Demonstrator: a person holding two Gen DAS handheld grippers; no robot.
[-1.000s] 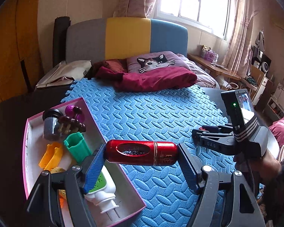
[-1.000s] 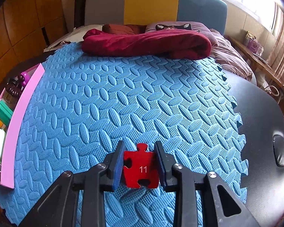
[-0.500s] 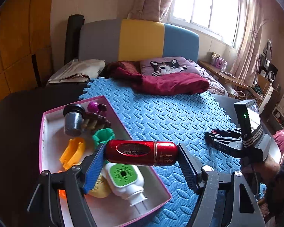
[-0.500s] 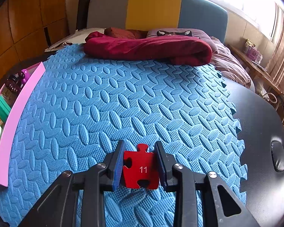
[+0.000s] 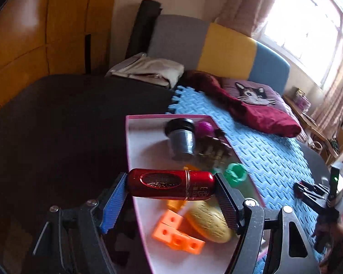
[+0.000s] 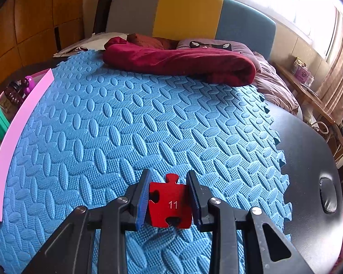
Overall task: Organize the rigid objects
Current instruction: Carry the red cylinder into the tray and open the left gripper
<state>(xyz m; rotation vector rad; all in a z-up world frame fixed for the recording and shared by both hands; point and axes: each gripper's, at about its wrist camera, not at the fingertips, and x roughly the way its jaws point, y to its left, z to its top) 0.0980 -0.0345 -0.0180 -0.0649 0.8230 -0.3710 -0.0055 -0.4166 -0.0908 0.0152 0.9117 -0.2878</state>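
Left gripper (image 5: pixel 171 188) is clamped end to end on a red metal tube (image 5: pixel 170 184), lying crosswise betw. the blue pad and the black pad, jaws fairly wide to fit its length. Tube hangs over the pink-rimmed box (image 5: pixel 135 141), near its left wall, above the stuff inside. In the box: grey jar w/ black lid (image 5: pixel 181 138) tipped over at the far end, purple ball (image 5: pixel 204 127) just behind it, brown beaded thing (image 5: pixel 215 151) beside the jar, green cup (image 5: pixel 235 174) near the right wall, orange block w/ holes (image 5: pixel 177 234) and a tan oval pad (image 5: pixel 208 221) touching it at the near end. Left-wrist view is blurred, so small detail in the box is unclear.

Right gripper (image 6: pixel 168 196) is nearly closed, pinching a red puzzle piece (image 6: pixel 170 204) marked 11 by its two side edges, piece upright, tab pointing away. It hangs just above the blue foam mat (image 6: pixel 125 125); can't tell if the piece touches the mat. Box sits at the mat's left edge, well apart from this gripper. Dark red blanket (image 6: pixel 183 65) lies across the far end of the mat, cat pillow (image 5: pixel 255 93) behind it. Black tabletop (image 6: pixel 308 159) shows to the right of the mat.
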